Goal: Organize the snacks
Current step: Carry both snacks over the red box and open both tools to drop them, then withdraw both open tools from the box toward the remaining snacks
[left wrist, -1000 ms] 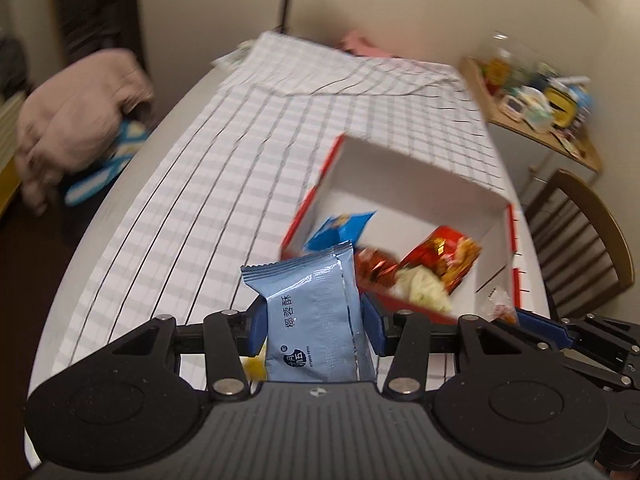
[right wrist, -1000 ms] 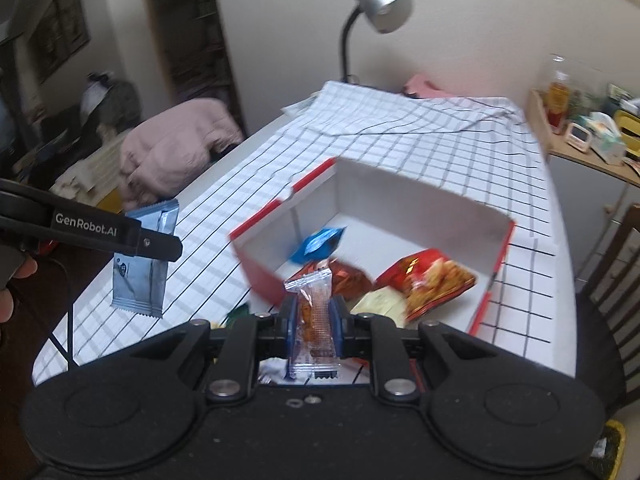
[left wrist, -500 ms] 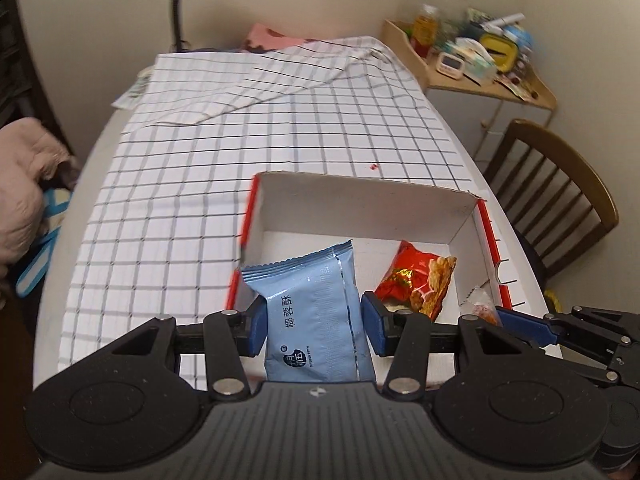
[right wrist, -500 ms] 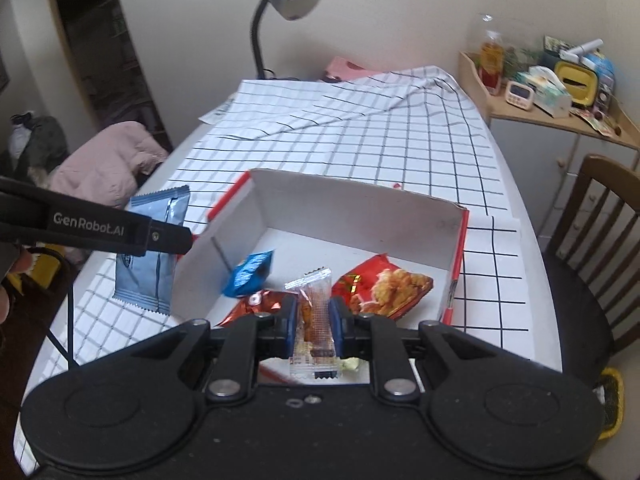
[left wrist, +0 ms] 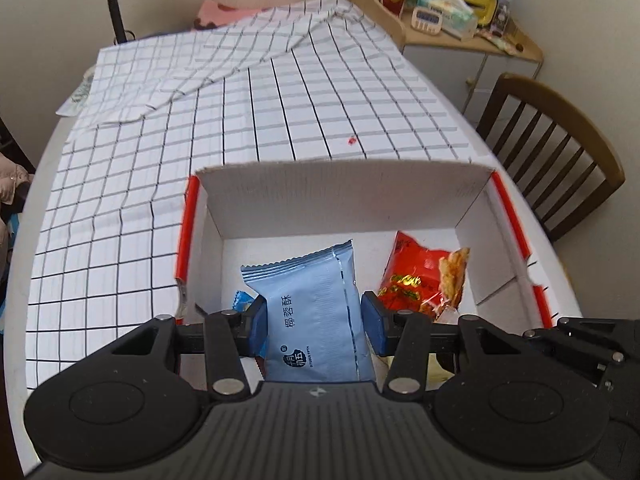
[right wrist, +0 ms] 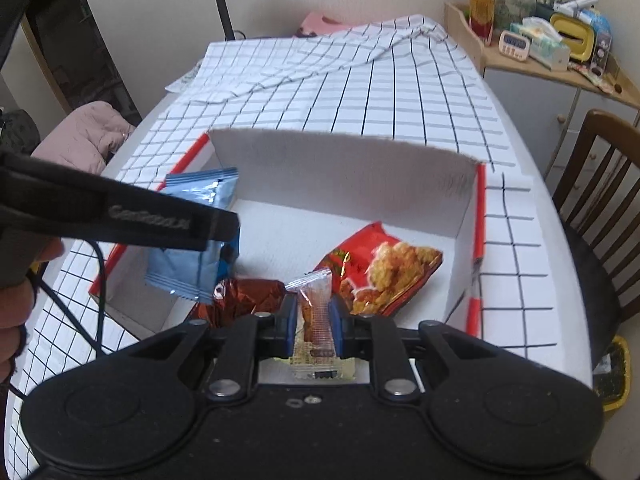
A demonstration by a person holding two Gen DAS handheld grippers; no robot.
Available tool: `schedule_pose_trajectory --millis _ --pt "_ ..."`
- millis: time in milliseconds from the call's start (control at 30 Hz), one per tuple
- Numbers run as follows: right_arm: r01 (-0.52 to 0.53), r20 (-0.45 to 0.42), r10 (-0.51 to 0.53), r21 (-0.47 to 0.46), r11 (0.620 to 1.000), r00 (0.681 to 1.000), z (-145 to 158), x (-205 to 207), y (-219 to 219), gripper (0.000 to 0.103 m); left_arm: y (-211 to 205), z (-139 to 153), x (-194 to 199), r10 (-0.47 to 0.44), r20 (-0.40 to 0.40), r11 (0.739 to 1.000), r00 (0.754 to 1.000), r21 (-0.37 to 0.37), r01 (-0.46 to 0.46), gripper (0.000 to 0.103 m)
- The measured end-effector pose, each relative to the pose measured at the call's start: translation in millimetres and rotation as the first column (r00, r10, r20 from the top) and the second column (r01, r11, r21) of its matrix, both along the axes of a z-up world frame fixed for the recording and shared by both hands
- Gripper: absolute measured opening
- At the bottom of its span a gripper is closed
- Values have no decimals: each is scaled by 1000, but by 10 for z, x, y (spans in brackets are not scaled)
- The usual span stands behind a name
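Observation:
My left gripper (left wrist: pixel 313 322) is shut on a light blue snack packet (left wrist: pixel 310 312) and holds it over the near left part of the white box with red edges (left wrist: pixel 344 196). The packet also shows in the right wrist view (right wrist: pixel 196 232), behind the left gripper's finger (right wrist: pixel 120 216). My right gripper (right wrist: pixel 314 322) is shut on a small clear sachet (right wrist: pixel 314 320) with an orange snack inside, above the box's (right wrist: pixel 340 168) near edge. In the box lie a red snack bag (right wrist: pixel 384 268) and a dark red foil packet (right wrist: pixel 244 302).
The box stands on a table with a white checked cloth (left wrist: pixel 260 100). A wooden chair (left wrist: pixel 552 152) is at the right. A corner shelf with bottles and small items (right wrist: pixel 552 40) stands at the back right. A lamp stem (right wrist: pixel 224 8) rises at the back. Pink clothing (right wrist: pixel 84 136) lies left.
Both grippers have moved forward and over the box, each still holding its packet. The blue packet went from left of the box to above its inside.

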State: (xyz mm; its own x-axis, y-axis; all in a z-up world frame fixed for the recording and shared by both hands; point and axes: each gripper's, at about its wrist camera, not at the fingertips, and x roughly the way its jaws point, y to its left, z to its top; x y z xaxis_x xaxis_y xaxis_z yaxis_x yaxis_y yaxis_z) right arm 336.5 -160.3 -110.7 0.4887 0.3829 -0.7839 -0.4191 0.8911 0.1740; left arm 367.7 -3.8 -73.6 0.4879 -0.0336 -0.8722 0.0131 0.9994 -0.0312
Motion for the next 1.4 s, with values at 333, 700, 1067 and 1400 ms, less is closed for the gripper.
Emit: schedule_pose_trajectory --millis 333,700,1067,1400 --pt "-11 -40 10 -27 1000 999 -221 43 45 17 -42 -334 70 -2 -91 1000 996 9 3 48" --pt "-13 -76 12 -3 1000 997 -291 80 19 18 -45 -340 46 17 -83 1000 996 1 -17 60" --pt "-39 -24 41 61 997 999 -114 -11 -104 20 6 3 -178 71 4 997 997 -12 -71 61" --pt "-151 114 137 121 981 984 333 -354 -343 29 67 481 -630 126 105 991 987 -56 -120 62"
